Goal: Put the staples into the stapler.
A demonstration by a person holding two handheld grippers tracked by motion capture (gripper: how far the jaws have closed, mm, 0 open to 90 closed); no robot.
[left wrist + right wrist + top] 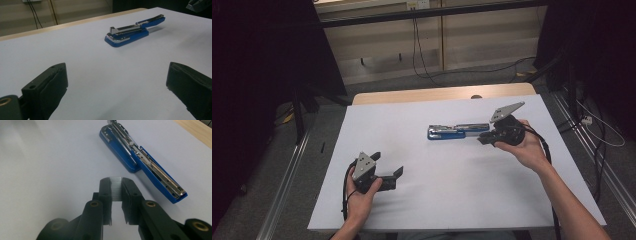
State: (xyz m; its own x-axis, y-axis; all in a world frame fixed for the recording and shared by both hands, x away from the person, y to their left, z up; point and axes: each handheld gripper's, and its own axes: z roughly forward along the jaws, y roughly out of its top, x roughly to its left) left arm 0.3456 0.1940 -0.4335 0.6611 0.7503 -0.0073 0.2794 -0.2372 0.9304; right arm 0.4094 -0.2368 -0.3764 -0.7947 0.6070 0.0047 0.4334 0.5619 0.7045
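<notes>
A blue stapler (pixel 457 131) lies folded open on the white board, its metal staple channel facing up; it also appears as the stapler (pixel 132 32) and the stapler (pixel 140 157). My right gripper (pixel 482 139) hovers just right of its open arm, held in a hand. In the right gripper view, the right gripper (pixel 116 182) is shut on a silvery strip of staples (pixel 116 188), short of the stapler's top arm. Near the front left, my left gripper (pixel 388 164) is open with nothing between the jaws of the left gripper (pixel 117 85).
The white board (pixel 437 200) covers a wooden table (pixel 412 95) whose edge shows at the back. Cables (pixel 422 60) run over the floor behind. Metal rails (pixel 287 175) flank both sides, and dark curtains stand left and right.
</notes>
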